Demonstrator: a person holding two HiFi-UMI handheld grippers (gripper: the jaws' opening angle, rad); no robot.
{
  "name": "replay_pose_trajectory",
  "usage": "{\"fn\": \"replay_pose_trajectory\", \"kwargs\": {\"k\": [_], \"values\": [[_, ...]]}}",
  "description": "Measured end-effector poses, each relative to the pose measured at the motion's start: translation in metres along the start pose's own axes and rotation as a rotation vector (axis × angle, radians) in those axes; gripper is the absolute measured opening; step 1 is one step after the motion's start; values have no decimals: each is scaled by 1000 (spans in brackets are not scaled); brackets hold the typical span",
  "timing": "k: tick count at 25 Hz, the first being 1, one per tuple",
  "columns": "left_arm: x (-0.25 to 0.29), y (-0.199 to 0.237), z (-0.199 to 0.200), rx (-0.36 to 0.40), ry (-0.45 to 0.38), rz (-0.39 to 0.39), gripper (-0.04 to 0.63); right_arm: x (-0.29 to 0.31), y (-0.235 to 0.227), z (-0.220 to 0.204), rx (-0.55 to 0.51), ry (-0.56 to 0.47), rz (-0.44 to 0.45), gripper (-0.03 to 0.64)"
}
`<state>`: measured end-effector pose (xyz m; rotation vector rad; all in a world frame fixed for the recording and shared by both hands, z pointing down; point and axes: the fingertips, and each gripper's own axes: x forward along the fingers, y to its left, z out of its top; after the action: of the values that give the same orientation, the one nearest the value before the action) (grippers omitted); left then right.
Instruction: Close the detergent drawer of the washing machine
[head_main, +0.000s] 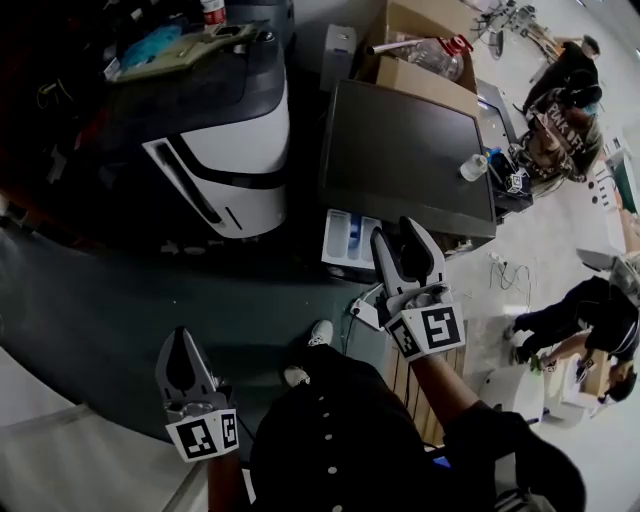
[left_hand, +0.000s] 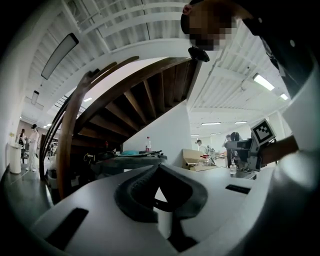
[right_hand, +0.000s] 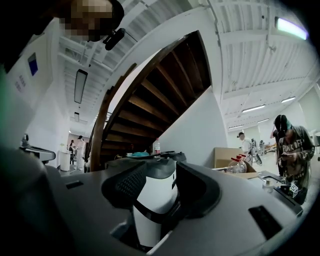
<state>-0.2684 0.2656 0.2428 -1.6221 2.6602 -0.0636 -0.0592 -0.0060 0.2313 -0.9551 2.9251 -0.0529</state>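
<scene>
In front of the washing machine (head_main: 410, 150), the detergent drawer (head_main: 348, 245) is sticking out just beside the right gripper (head_main: 397, 235), whose fingers are standing apart and empty, while the left gripper (head_main: 182, 345), fingers pressed together on nothing, is hovering near a white machine (head_main: 235, 150) and a floor cable (head_main: 362, 303).

The head view is dim and shadowy, while both gripper views are bright under ceiling strip lights (right_hand: 292, 27), fisheye-bent with dark corners.
</scene>
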Motion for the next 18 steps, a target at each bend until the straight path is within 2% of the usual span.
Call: {"fn": "replay_pose_trajectory", "kwargs": {"k": [2, 6, 10, 15, 18], "values": [[25, -14, 3, -4, -3, -37, 12, 6, -18, 1, 10, -5, -28, 184], [73, -45, 11, 8, -12, -157, 13, 16, -48, -1, 11, -12, -87, 184], [111, -63, 17, 25, -27, -216, 12, 25, -70, -6, 5, -9, -137, 184], [142, -80, 19, 26, -39, -285, 12, 27, -82, -28, 12, 10, -181, 184], [155, -92, 11, 26, -22, -347, 12, 21, -83, -54, 17, 62, -235, 184]]}}
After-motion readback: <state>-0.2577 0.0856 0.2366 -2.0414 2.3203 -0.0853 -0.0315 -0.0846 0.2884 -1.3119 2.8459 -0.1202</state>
